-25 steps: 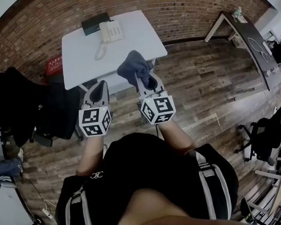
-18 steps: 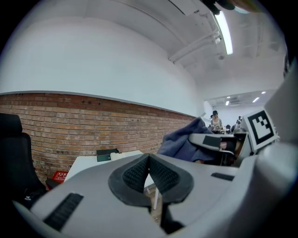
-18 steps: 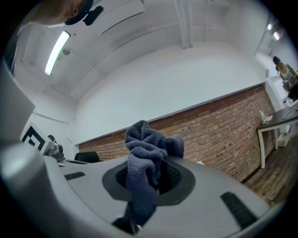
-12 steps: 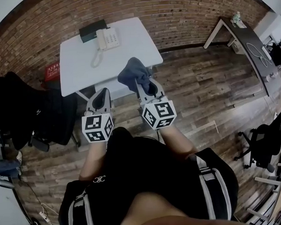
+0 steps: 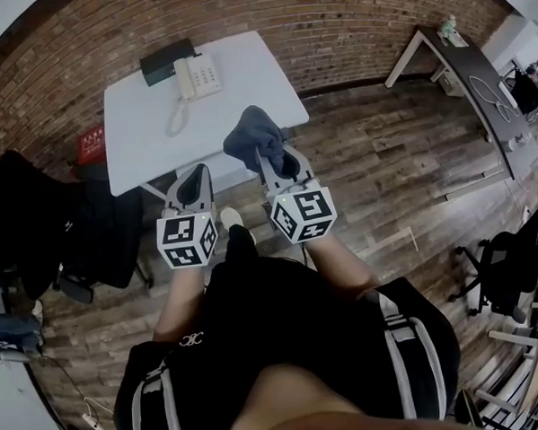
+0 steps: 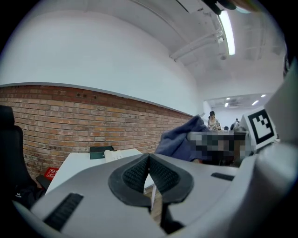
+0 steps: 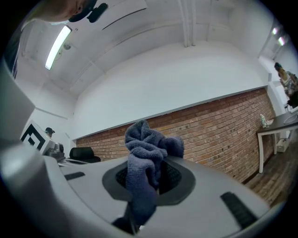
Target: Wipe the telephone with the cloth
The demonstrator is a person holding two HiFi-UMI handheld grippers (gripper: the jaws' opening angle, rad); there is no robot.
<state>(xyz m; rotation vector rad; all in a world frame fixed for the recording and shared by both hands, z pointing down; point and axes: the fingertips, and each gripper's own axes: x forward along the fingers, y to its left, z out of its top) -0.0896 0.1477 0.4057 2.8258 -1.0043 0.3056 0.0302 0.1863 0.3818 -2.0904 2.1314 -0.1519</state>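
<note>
Cloth riding in the right gripper (image 5: 272,154), both tools hanging short of the white table (image 5: 252,71).

The right gripper's jaws are pinching the bunched blue cloth (image 5: 252,132), its folds bulging up above the pads. The left gripper (image 5: 193,176) is carrying nothing, its pads pressing flat together. The telephone (image 5: 197,76) is sitting at the table's far side near the brick wall, its long axis running from the near edge toward that wall, handset lying along its left, just beside a black box (image 5: 166,60).
</note>
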